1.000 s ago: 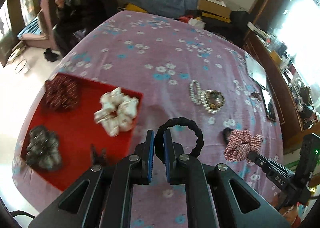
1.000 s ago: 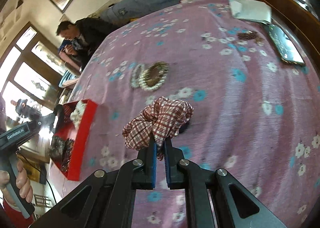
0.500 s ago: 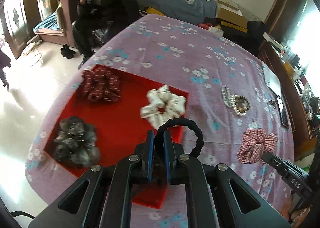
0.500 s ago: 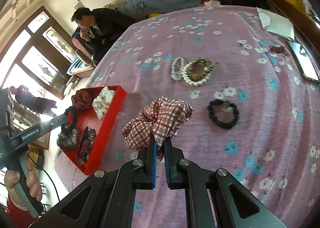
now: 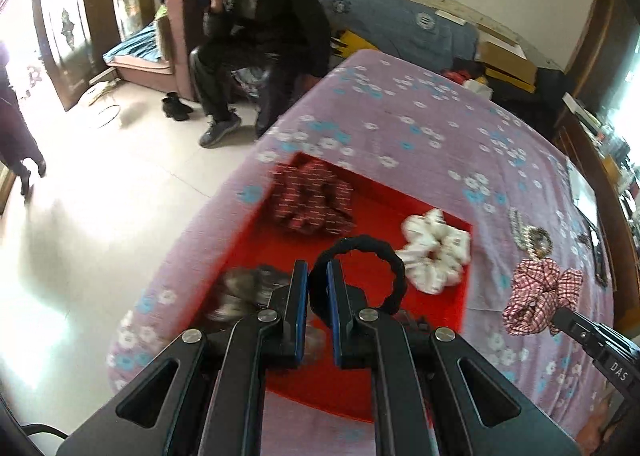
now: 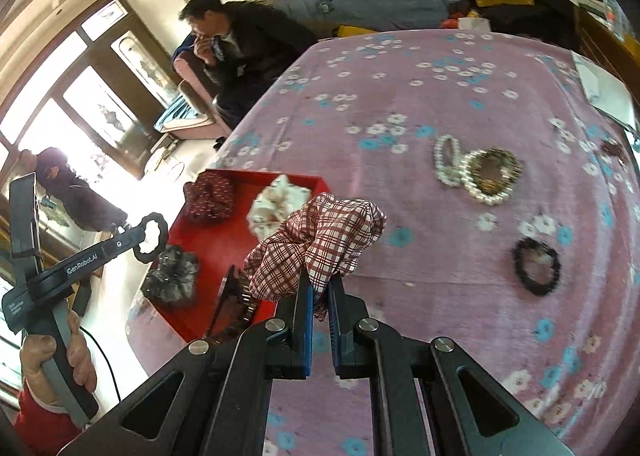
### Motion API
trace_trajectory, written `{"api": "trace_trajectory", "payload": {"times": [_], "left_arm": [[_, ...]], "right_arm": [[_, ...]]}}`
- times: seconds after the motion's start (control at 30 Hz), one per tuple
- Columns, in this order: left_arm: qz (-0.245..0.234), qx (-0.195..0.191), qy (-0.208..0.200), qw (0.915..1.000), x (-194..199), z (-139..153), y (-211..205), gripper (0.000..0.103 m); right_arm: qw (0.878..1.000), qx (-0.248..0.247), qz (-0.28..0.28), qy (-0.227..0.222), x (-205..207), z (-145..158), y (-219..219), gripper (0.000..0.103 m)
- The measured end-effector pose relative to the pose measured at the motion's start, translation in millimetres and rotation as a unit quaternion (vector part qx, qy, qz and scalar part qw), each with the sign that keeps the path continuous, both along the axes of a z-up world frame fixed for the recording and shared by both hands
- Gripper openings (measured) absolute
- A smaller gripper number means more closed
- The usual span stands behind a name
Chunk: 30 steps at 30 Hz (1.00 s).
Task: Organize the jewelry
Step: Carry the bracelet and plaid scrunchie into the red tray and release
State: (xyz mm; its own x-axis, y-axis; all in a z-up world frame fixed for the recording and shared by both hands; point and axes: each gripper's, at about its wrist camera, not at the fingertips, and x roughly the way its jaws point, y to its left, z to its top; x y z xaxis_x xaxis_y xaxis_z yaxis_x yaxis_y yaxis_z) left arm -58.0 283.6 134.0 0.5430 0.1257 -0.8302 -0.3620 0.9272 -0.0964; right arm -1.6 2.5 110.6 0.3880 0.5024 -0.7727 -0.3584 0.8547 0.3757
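so we have the left tool (image 5: 317, 276) clenched on a stiff, light black hair ring (image 5: 362, 268) over the red tray (image 5: 372, 216), and the right tool (image 6: 320, 288) pinching a soft, floppy checked scrunchie (image 6: 320, 236) by one fold beside it.

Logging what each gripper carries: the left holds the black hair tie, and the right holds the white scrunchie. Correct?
Not quite. The right gripper holds the red plaid scrunchie, as the right wrist view shows; the white scrunchie lies in the red tray. The left gripper does hold the black hair tie.
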Motion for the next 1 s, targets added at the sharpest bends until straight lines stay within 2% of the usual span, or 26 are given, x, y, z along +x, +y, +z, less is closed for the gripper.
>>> {"api": "trace_trajectory", "payload": {"times": [0.23,0.57,0.73,0.8,1.0], "left_arm": [[0.045,-0.009,0.011,0.9989,-12.5,-10.1,48.4,0.009],[0.069,-0.010,0.009,0.9975,-12.4,-12.3,93.7,0.009],[0.051,-0.025,0.016,0.9983,7.2,-20.3,95.9,0.009],[0.028,-0.032,0.020,0.9989,20.6,-24.3,87.9,0.009],[-0.034,-0.003,0.050,0.9981,47.1,-42.2,55.7,0.009]], "right_arm": [[0.999,0.001,0.032,0.006,4.3,-5.2,40.1,0.008],[0.998,0.001,0.058,0.016,14.8,-7.6,73.6,0.008],[0.997,-0.008,0.069,0.017,20.8,-9.7,87.5,0.008],[0.997,-0.008,0.078,0.025,22.4,-13.9,96.4,0.009],[0.994,-0.022,0.105,0.024,26.5,-27.9,131.6,0.009]]}}
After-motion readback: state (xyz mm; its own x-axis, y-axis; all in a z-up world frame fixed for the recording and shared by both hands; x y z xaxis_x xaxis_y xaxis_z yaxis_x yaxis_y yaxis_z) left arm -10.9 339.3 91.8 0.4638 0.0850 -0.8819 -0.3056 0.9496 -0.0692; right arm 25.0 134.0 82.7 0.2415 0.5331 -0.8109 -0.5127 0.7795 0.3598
